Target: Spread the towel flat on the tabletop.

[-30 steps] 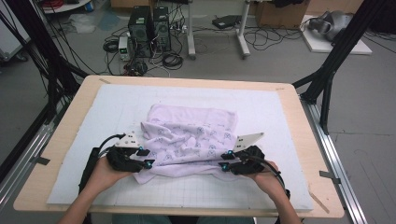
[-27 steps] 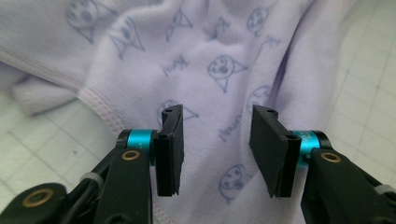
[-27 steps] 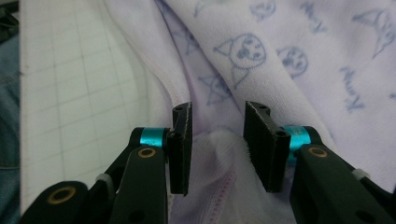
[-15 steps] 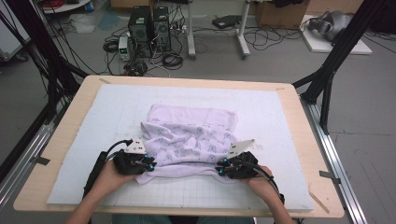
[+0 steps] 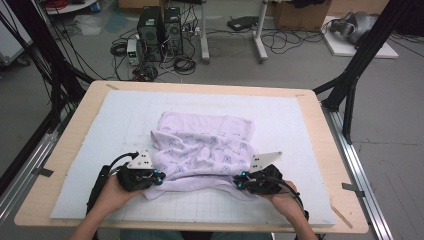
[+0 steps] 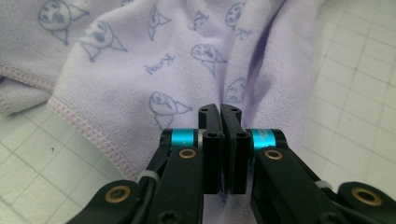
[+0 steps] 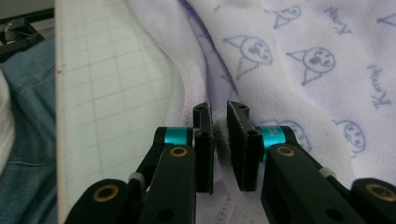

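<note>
Since a second ago both hands have drawn slightly toward the bottom edge of the high view. The left gripper [image 5: 159, 176] has just been closing its jaws, which now pinch the near left edge of the lilac towel [image 5: 202, 150], fabric pressed between them. The right gripper [image 5: 240, 179] has also just been closing, and a fold of the towel's near right edge is squeezed between its jaws in the right gripper view.
</note>
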